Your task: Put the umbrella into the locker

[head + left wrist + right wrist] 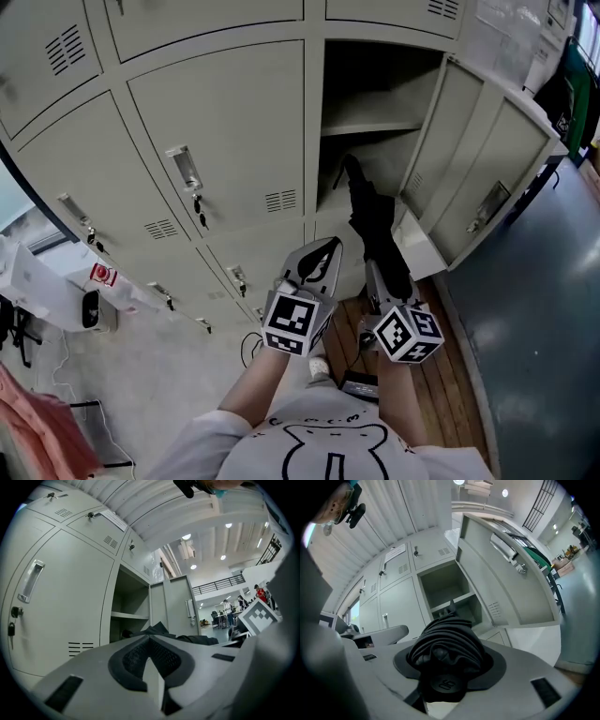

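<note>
Head view: right claw (pixel 377 274) clamps the umbrella (pixel 373 216), tip inside the open locker (pixel 375 89) under its shelf (pixel 370 127); left claw (pixel 328 248) closed, empty.

Embossed "90" or "06" on umbrella (pixel 447 651) end cap.

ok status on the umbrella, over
right tongs shut on umbrella; left tongs shut, empty. tip at open locker, under shelf. door wide, nothing in the way

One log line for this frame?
right gripper: shut on umbrella | left gripper: shut, empty | umbrella tip: at open locker, below shelf
</note>
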`<state>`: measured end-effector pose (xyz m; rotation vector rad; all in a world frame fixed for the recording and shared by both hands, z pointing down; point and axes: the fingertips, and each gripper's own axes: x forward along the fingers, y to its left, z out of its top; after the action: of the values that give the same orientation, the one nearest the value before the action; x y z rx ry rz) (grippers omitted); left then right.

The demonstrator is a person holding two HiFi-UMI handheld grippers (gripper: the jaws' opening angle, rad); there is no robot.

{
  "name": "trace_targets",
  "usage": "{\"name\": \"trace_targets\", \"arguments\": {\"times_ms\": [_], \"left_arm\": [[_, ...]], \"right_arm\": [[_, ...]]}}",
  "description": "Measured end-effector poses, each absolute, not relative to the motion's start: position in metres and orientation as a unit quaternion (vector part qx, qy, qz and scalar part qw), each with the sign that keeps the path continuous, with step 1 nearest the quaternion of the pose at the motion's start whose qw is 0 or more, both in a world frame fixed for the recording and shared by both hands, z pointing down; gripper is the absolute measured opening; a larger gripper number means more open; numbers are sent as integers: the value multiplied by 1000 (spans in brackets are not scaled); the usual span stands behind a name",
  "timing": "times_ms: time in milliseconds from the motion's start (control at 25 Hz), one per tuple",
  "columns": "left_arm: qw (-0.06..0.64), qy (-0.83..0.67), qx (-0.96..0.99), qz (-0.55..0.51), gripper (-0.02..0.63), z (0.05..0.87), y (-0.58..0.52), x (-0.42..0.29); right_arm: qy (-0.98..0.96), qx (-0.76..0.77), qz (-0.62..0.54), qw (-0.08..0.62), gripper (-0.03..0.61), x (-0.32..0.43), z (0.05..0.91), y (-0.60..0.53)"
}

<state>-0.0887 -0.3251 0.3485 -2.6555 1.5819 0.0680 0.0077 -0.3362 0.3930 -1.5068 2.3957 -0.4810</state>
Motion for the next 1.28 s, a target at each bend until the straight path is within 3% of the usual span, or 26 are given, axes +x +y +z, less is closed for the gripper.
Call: {"name": "trace_targets", "arguments": {"times_ms": [720, 1280], "left_arm": [[19, 553, -833, 18, -5, 356, -447, -87], [17, 570, -822, 20, -5, 359, -478, -100]], "right_arm": [[864, -477, -151, 47, 212, -9, 414, -486], [888, -442, -128, -20, 221, -36, 426, -544]]}}
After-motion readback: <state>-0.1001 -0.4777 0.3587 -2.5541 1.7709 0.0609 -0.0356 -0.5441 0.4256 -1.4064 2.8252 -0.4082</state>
